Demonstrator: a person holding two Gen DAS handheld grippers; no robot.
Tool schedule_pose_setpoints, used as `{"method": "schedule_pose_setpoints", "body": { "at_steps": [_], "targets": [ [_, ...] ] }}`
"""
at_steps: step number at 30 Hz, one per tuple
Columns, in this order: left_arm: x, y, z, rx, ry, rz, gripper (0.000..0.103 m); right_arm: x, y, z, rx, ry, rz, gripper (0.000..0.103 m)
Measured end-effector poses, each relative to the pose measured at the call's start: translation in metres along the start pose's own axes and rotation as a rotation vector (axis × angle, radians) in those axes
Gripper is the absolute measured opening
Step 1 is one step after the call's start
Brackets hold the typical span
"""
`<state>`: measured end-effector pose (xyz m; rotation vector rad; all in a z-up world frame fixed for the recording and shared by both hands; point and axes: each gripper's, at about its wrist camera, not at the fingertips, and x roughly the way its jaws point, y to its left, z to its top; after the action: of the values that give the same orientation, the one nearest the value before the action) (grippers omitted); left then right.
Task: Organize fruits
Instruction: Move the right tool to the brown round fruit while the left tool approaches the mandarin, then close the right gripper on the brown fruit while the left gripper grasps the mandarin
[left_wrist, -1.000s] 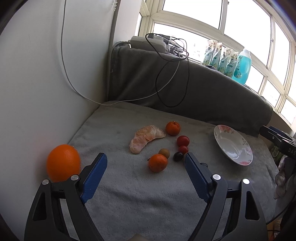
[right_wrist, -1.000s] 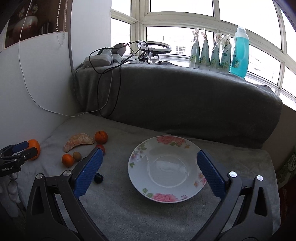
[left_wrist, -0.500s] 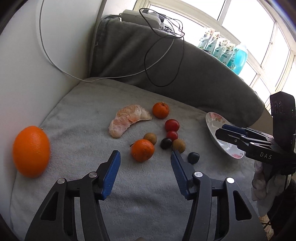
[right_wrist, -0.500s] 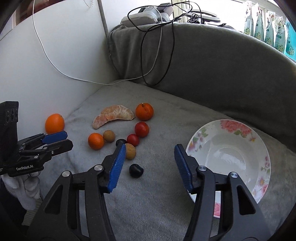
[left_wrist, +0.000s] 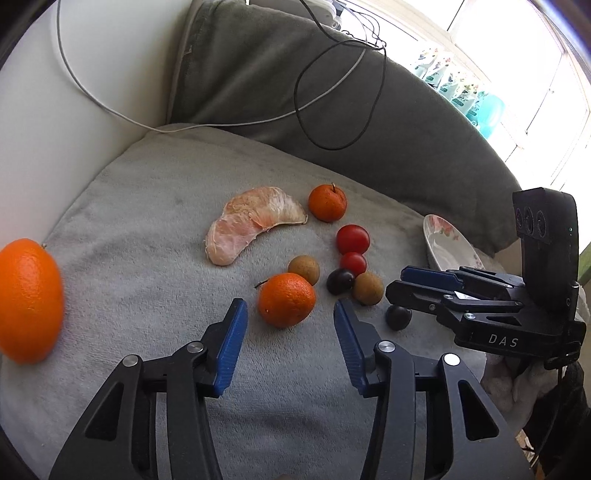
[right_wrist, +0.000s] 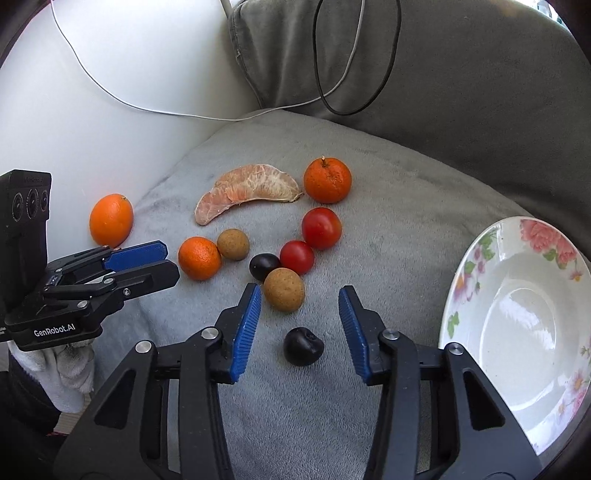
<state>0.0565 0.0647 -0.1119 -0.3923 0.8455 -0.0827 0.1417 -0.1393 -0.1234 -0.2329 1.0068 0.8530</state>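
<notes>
The left hand-held gripper (left_wrist: 290, 319) has been closing, its pads spread beside a small orange (left_wrist: 286, 305), not touching. The right hand-held gripper (right_wrist: 300, 321), also closing, straddles a dark plum (right_wrist: 303, 346) untouched. The plate (right_wrist: 517, 317) is cut off at the frame edge.

Setting: a home, by a sunlit window. Evidence: soft grey blanket (left_wrist: 155, 229) spread over the surface and draped up the far side; floral china plate (right_wrist: 517, 321) at right; loose fruit laid on the blanket; white cable (left_wrist: 110, 107) and black cable (left_wrist: 373, 96) trailing down from the far sill; teal bottle (left_wrist: 489, 114) and pouches far right on the windowsill; white wall at left.
</notes>
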Motion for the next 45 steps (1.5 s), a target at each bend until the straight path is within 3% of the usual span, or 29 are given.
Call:
{"method": "schedule_pose_setpoints", "body": {
  "at_steps": [13,15,24,35,37,40,43,45],
  "targets": [
    [0.013,0.002,0.002,-0.016,0.021,-0.005,0.038,0.02,0.008,0.003,-0.004,0.037,0.036,0.042],
    [0.014,0.002,0.001,-0.014,0.026,-0.004,0.034,0.021,0.009,0.003,-0.005,0.041,0.04,0.034],
    [0.021,0.003,0.006,-0.019,0.024,-0.008,0.032,0.022,0.008,0.002,0.009,0.044,0.044,0.029],
    [0.009,-0.003,0.003,-0.008,0.002,-0.009,0.031,-0.005,-0.005,-0.002,0.048,-0.022,0.037,0.029],
    [0.008,-0.007,0.003,-0.004,-0.002,-0.015,0.024,-0.014,-0.009,-0.003,0.056,-0.041,0.026,0.029],
    [0.004,-0.017,0.004,0.015,-0.015,-0.027,0.023,-0.028,-0.017,-0.006,0.073,-0.071,0.013,0.029],
    [0.011,-0.024,0.005,0.06,-0.01,0.036,0.023,-0.037,-0.026,-0.012,0.096,-0.091,-0.002,0.029],
    [0.017,-0.022,0.007,0.039,0.008,0.012,0.023,-0.04,-0.032,-0.015,0.113,-0.096,-0.008,0.029]
  ]
}}
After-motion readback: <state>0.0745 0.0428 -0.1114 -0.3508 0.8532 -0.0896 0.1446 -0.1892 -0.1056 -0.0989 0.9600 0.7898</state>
